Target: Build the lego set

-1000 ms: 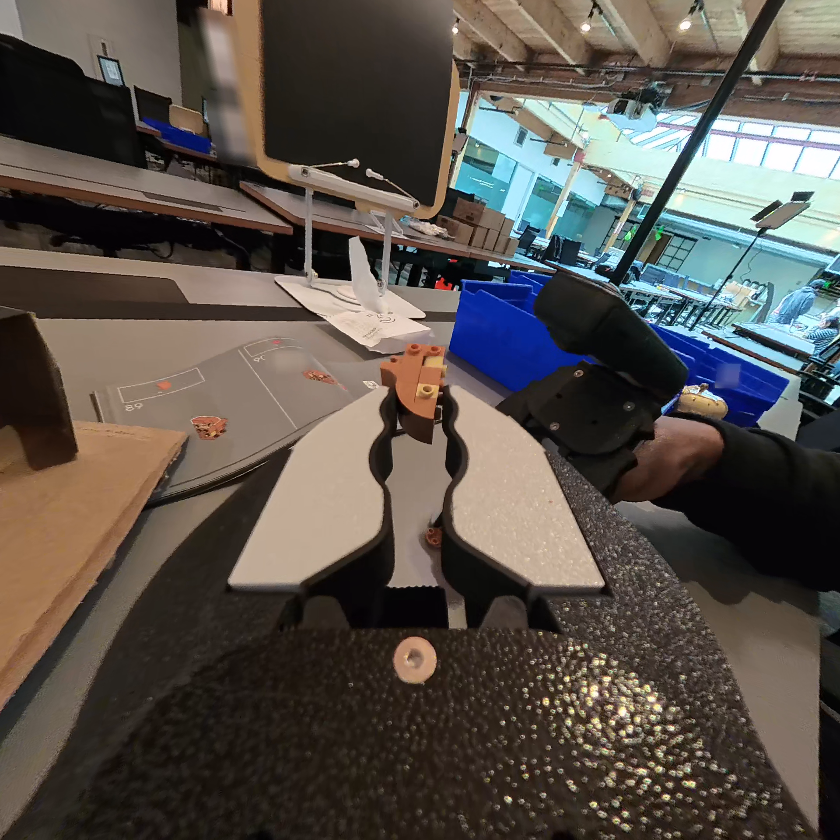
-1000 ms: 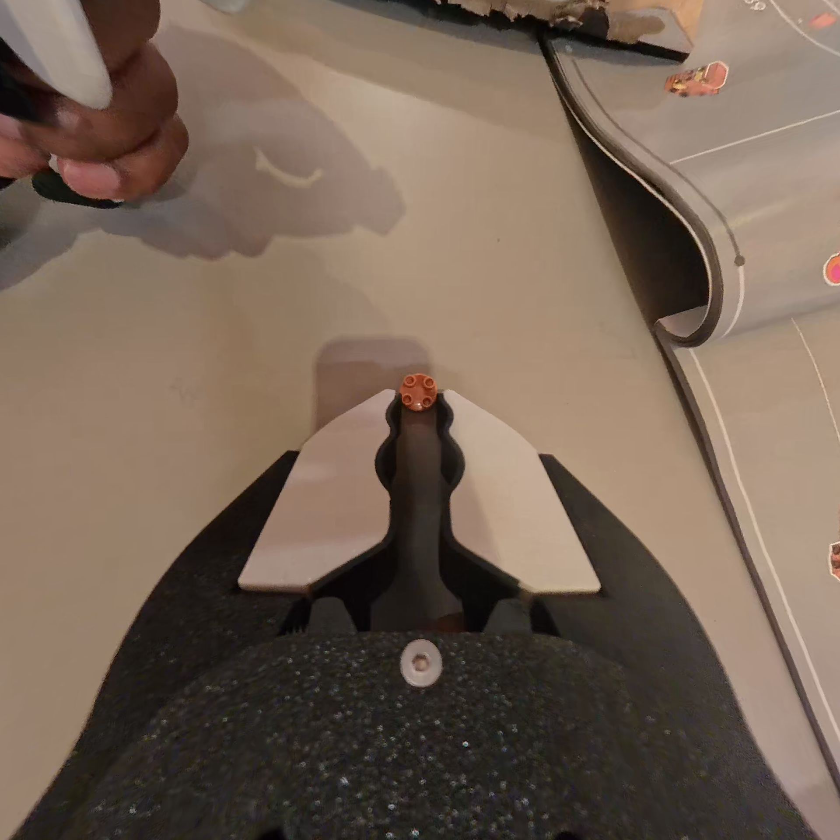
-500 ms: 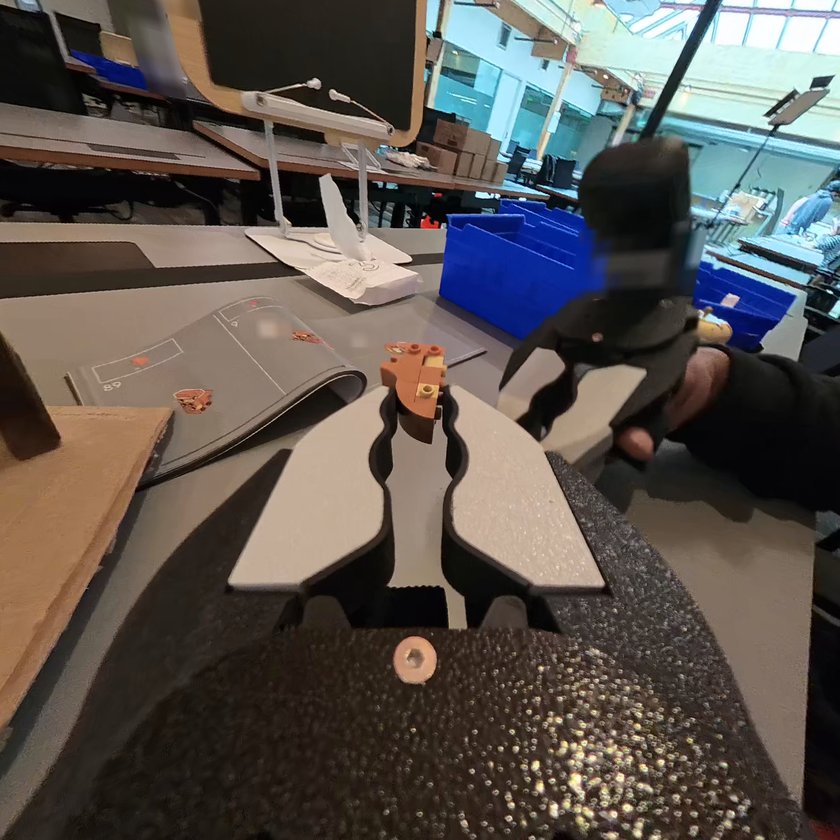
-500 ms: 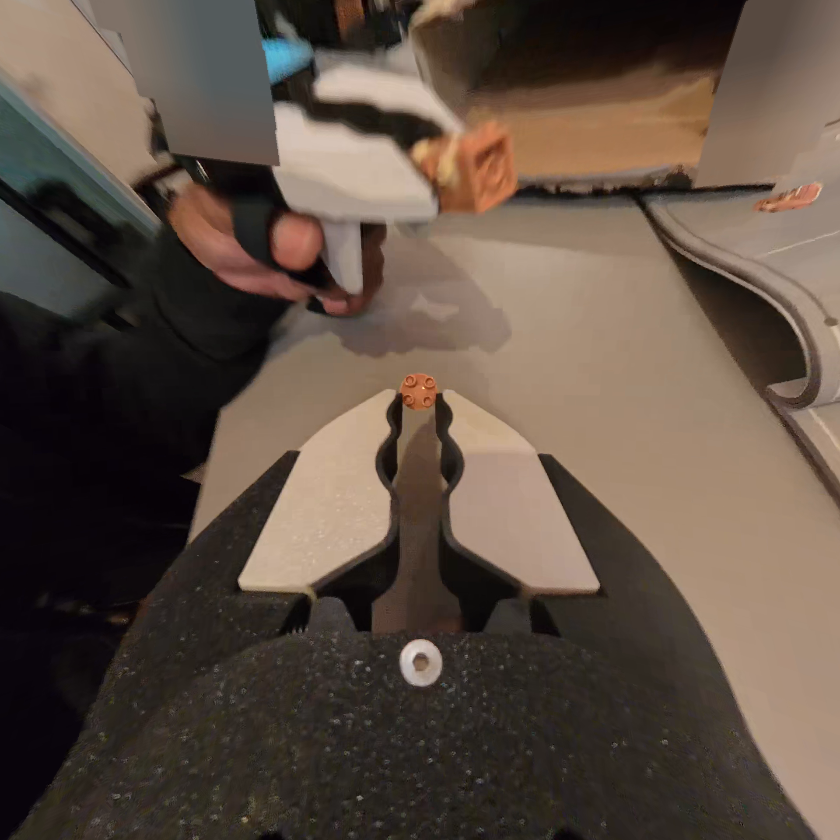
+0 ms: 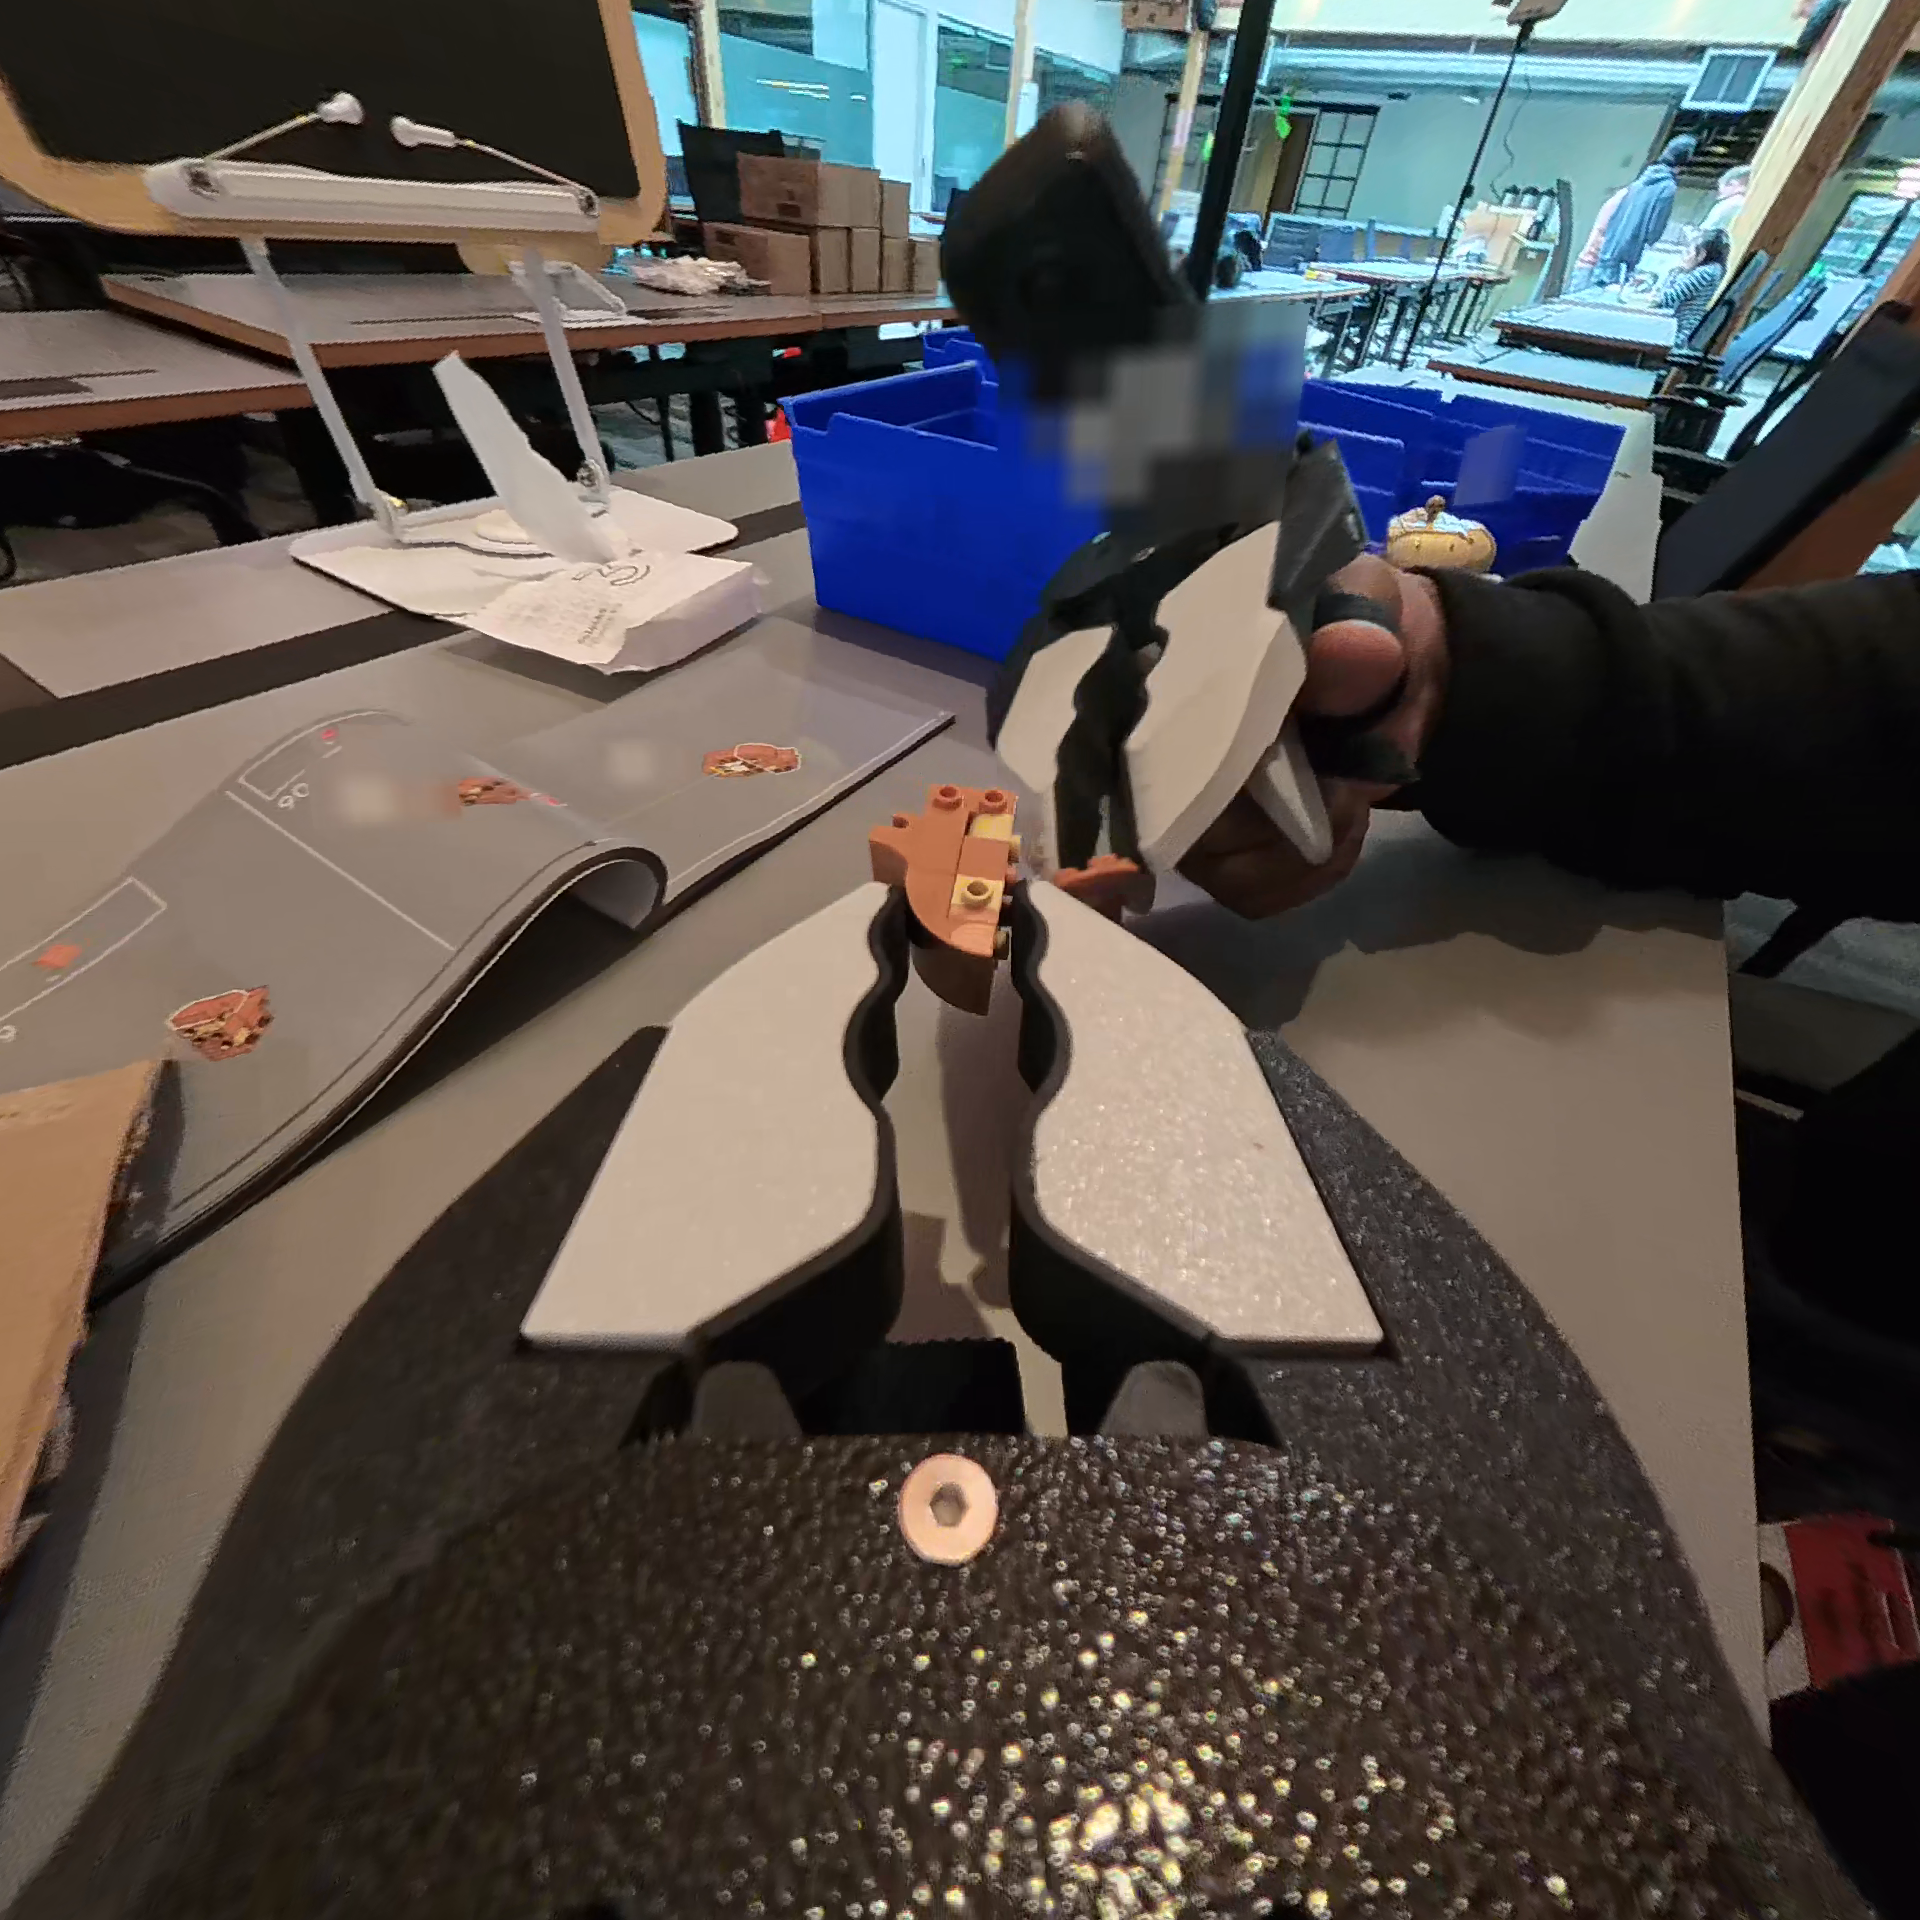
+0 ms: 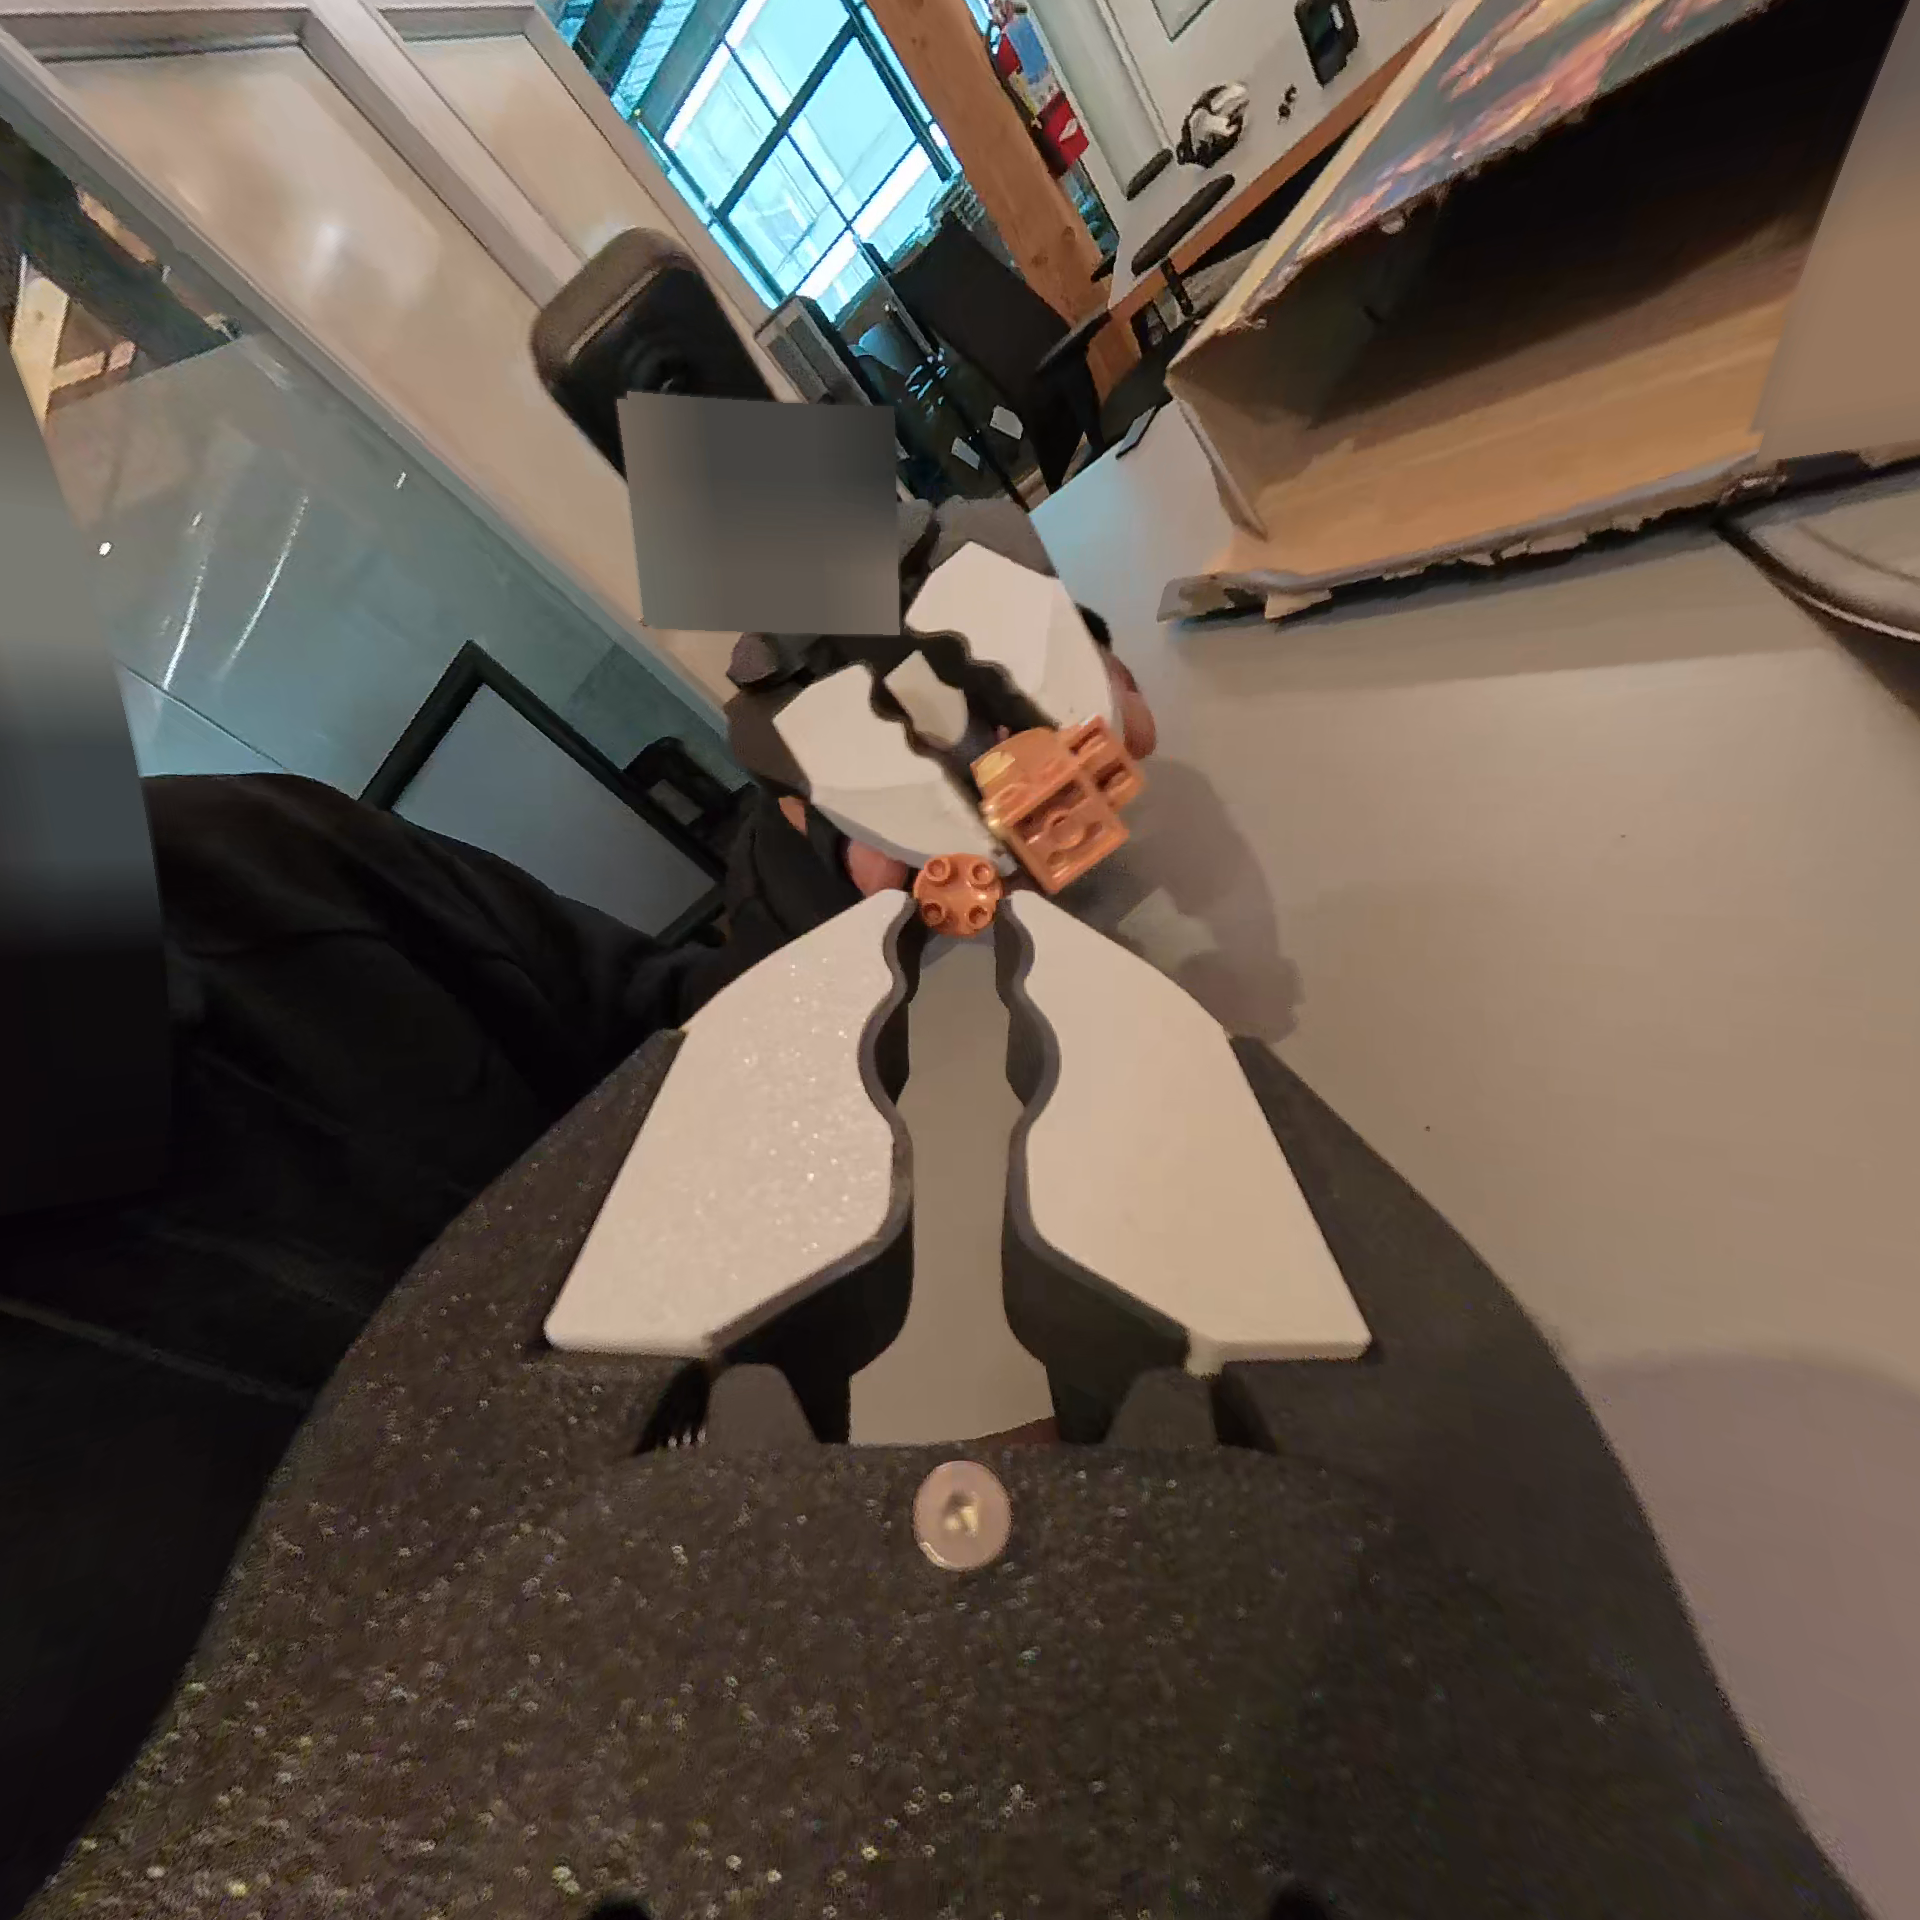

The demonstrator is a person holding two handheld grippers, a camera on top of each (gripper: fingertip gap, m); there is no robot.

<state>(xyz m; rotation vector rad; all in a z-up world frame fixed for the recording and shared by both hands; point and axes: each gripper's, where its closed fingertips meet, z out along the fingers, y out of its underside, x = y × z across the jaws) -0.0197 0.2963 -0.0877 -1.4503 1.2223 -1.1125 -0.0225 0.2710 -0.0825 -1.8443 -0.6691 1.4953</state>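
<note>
Studded brown brick assembly (image 5: 951,894) clamped in left hand-held gripper (image 5: 954,914).

**Surface notes, both wrist views**

I see the left gripper (image 5: 951,914) pinching a brown brick assembly (image 5: 951,894): smooth moulded plastic, tan studs. Its fingers (image 5: 748,1132) are matt grey with a fine sparkle, edged in black; housing behind is pebbled black. Right gripper (image 6: 956,914) clamps a glossy orange round plate (image 6: 957,896). Left of my left claw, a satin paper booklet (image 5: 343,883) and rough cardboard (image 5: 52,1195). Ahead, glossy blue plastic bins (image 5: 914,499). The table (image 6: 1558,935) is matt grey.
</note>
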